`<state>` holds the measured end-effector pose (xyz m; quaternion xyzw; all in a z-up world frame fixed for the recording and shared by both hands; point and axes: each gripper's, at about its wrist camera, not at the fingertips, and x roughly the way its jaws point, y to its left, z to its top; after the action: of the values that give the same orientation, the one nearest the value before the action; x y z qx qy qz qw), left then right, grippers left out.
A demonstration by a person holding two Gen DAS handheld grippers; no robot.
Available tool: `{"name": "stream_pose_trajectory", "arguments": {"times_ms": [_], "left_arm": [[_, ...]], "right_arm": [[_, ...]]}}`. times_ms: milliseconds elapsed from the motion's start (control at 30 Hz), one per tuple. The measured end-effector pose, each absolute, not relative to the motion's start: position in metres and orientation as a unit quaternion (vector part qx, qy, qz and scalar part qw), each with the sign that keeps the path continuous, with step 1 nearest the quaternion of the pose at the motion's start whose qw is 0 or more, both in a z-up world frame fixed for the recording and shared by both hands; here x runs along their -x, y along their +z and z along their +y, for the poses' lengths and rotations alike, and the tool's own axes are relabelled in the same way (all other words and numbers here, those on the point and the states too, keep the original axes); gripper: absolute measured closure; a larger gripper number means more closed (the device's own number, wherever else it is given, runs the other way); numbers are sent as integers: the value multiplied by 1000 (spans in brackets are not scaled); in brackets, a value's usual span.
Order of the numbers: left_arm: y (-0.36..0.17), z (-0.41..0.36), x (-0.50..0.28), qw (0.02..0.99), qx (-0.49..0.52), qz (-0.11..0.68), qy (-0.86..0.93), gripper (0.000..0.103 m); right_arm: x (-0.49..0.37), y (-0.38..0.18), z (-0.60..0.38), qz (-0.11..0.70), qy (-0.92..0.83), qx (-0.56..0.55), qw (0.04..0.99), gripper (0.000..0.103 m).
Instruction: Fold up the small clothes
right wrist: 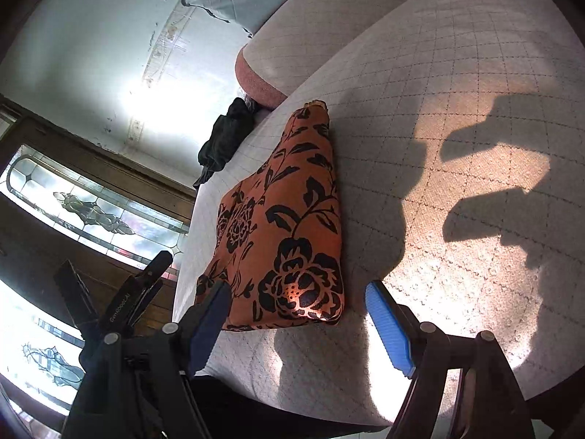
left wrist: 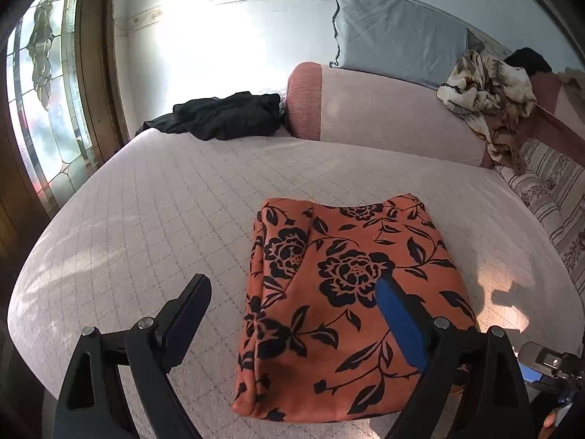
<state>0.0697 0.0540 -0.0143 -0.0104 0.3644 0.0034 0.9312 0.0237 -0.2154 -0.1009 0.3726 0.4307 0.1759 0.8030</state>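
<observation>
An orange garment with a black flower print (left wrist: pixel 343 292) lies folded into a neat rectangle on the quilted bed cover (left wrist: pixel 164 197). My left gripper (left wrist: pixel 292 281) is open and empty, hovering over the garment's near left part. In the right wrist view the same garment (right wrist: pixel 289 226) lies just ahead of my right gripper (right wrist: pixel 298 292), which is open and empty at its near corner. The left gripper's body (right wrist: pixel 124 303) shows at the lower left of that view.
A crumpled black garment (left wrist: pixel 219 115) lies at the far edge of the bed by a pink bolster (left wrist: pixel 384 120). A blue pillow (left wrist: pixel 395 33) and a bundled patterned cloth (left wrist: pixel 490 98) sit behind. A stained-glass door (left wrist: pixel 40 91) is at left.
</observation>
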Motion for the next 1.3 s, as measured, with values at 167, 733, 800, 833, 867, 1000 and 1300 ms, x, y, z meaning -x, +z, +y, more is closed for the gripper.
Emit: {"name": "stream_pose_trajectory", "arguments": {"times_ms": [167,733,800,833,867,1000,1300], "left_arm": [[-65,61,-103,900,-17,434,43,12],[-101,95,-105,897,74,435,9,6],[-102,97,-105,897,80,435,7,6],[-103,98,-106,896,84,435,7,6],[-103,99,-107,896,85,435,8,6],[-106,104,-107,897,84,434,7,5],[-107,108,-105,897,92,433,3,5]], "right_arm": [[-58,-110,-216,466,203,-386,770,24],[-117,-143,-176,542,199,-331,747,49],[-115,-131,-190,511,210,-359,752,36],[-115,-125,-198,495,209,-369,758,32],[-120,-122,-205,487,210,-384,756,24],[-164,-146,-198,517,232,-435,700,32],[-165,-150,-185,523,187,-375,742,48]]}}
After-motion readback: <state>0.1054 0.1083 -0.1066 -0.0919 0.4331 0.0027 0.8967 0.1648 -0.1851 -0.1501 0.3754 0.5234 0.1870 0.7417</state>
